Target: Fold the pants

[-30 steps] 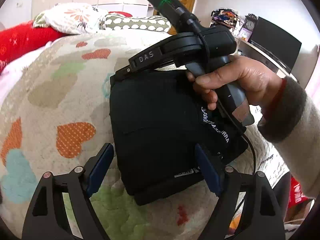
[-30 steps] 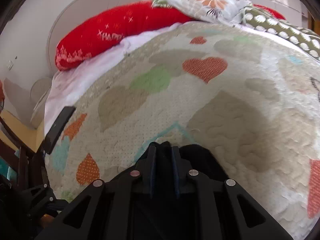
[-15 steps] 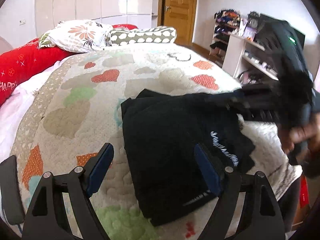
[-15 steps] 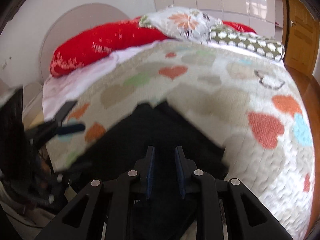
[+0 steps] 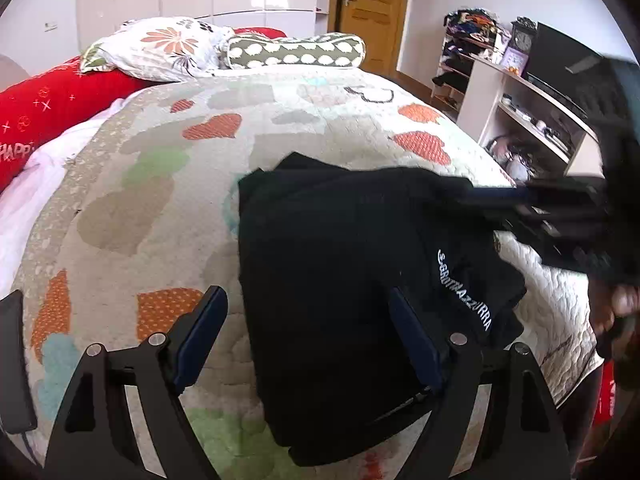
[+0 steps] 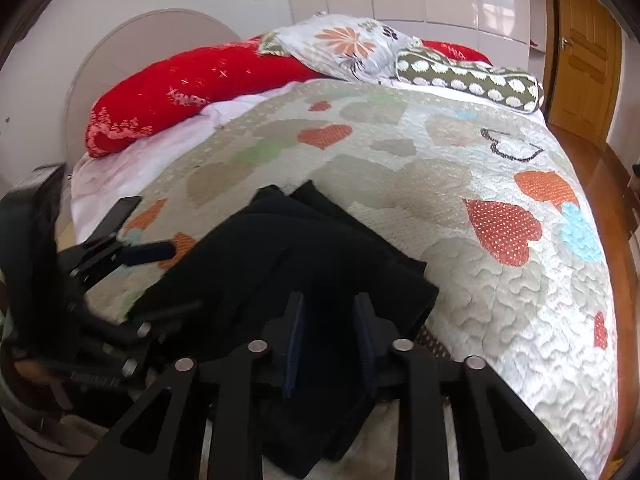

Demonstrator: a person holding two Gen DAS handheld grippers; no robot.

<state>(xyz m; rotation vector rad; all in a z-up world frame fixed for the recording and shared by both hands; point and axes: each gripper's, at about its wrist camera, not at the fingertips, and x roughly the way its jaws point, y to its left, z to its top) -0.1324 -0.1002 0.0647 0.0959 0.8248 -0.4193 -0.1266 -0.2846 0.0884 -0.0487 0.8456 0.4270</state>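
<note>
Black pants [image 5: 340, 280] lie folded into a compact rectangle on the heart-patterned quilt [image 5: 160, 184], white lettering along one edge. My left gripper [image 5: 308, 344] is open and empty, hovering over the near edge of the pants. My right gripper [image 6: 328, 344] is partly open with a narrow gap, empty, above the pants [image 6: 288, 264] on their other side. The right gripper also shows blurred at the right in the left wrist view [image 5: 568, 216]. The left gripper shows at the left in the right wrist view [image 6: 132, 256].
Red bolster [image 6: 192, 88], floral pillow [image 6: 344, 44] and dotted bolster [image 6: 468, 80] lie at the headboard. A white shelf unit [image 5: 532, 120] and dark screen stand right of the bed. A wooden door [image 6: 580, 52] is behind.
My right gripper has let go of the pants, lifted off them and pulled back to the bed's side, its jaws opening slightly. My left gripper has risen and backed away a little.
</note>
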